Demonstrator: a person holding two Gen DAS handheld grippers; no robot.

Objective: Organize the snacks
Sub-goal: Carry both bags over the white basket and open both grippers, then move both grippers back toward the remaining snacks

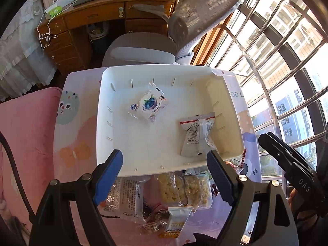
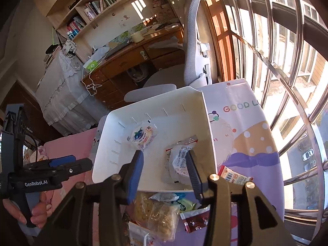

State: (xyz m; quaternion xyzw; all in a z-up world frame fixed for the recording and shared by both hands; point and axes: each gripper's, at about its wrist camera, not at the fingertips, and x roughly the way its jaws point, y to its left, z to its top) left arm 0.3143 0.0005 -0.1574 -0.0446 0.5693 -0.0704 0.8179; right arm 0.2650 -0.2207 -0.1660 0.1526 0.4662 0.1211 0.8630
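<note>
- Snacks first, from my left wrist view: a blueberry-printed packet lies flat in the middle of the white tray, its long axis running diagonally from near-left to far-right.
- A grey-and-white packet with a red strip lies toward the tray's right wall, long axis running from the near rim toward the far side, red end farthest from me.
- My left gripper hangs over the near rim with its blue pads wide apart and nothing between them.
- More loose snacks sit in a heap on the table just in front of the tray, under the gripper.
- From my right wrist view: the same tray sits on the patterned table, with the blueberry packet toward the far left.
- My right gripper has its pads parted; the grey packet lies between them on the tray floor, and I cannot tell whether the right pad touches it.
- A red-and-white packet lies on the table just right of the tray.
- A hand at the left edge holds the other gripper's handle.
</note>
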